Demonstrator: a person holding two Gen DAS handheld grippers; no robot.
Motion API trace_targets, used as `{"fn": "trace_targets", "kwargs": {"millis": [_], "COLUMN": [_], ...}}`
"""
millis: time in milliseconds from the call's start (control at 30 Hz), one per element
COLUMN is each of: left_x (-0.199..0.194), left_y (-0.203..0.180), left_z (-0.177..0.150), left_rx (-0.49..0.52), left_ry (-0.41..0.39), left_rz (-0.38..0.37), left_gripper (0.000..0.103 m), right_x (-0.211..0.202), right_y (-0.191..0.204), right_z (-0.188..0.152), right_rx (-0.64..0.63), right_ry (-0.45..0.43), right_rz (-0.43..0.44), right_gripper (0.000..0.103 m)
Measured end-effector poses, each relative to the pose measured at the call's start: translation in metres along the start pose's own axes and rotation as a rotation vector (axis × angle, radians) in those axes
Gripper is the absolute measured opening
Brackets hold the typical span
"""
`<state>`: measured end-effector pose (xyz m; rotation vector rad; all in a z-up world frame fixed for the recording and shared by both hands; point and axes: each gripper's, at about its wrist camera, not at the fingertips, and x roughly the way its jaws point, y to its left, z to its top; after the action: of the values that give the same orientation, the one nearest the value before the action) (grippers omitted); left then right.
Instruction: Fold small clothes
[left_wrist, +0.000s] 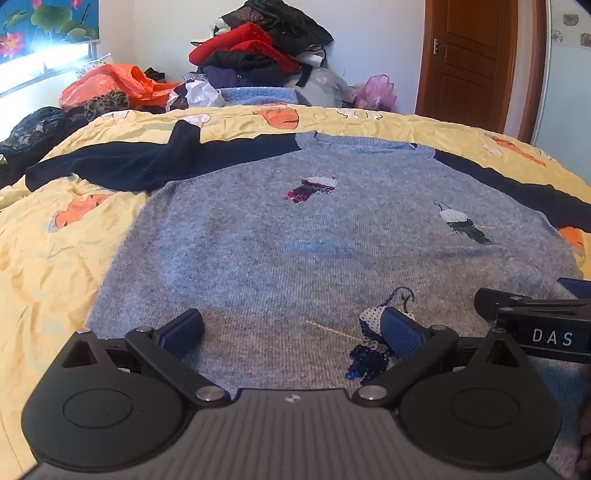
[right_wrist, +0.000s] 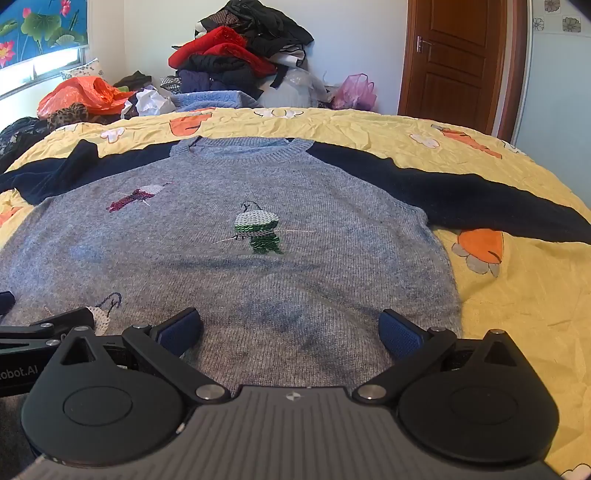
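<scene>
Sweater (right_wrist: 236, 266): grey body, navy sleeves, spread flat, front up, on yellow bedspread (right_wrist: 517, 295); neckline at far end, both sleeves out to the sides. Left gripper (left_wrist: 291, 330): jaws wide, nothing held, over sweater's near hem by the blue sequin patch (left_wrist: 369, 350). Right gripper (right_wrist: 290, 330): jaws wide, nothing held, over same hem, just beside the left one. Green sequin patch (right_wrist: 260, 232) mid-chest. Clothes pile (right_wrist: 240, 55) beyond the sweater's neckline, door (right_wrist: 454, 55) right of the pile
</scene>
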<state>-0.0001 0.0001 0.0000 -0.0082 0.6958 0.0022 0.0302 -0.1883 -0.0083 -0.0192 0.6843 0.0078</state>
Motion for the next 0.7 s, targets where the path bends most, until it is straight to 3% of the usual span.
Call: {"fn": "trace_targets", "kwargs": {"millis": [700], "left_x": [-0.0006], "left_y": [-0.0004], "left_z": [0.0024], "left_rx": [0.001], "left_ry": [0.011], "left_rz": [0.002], "left_gripper": [0.103], "right_x": [-0.0002], "right_y": [-0.0002], "right_z": [-0.0002], "right_rx": [0.0], "right_ry": [0.0], "right_rz": [0.0], "right_gripper": [0.103]}}
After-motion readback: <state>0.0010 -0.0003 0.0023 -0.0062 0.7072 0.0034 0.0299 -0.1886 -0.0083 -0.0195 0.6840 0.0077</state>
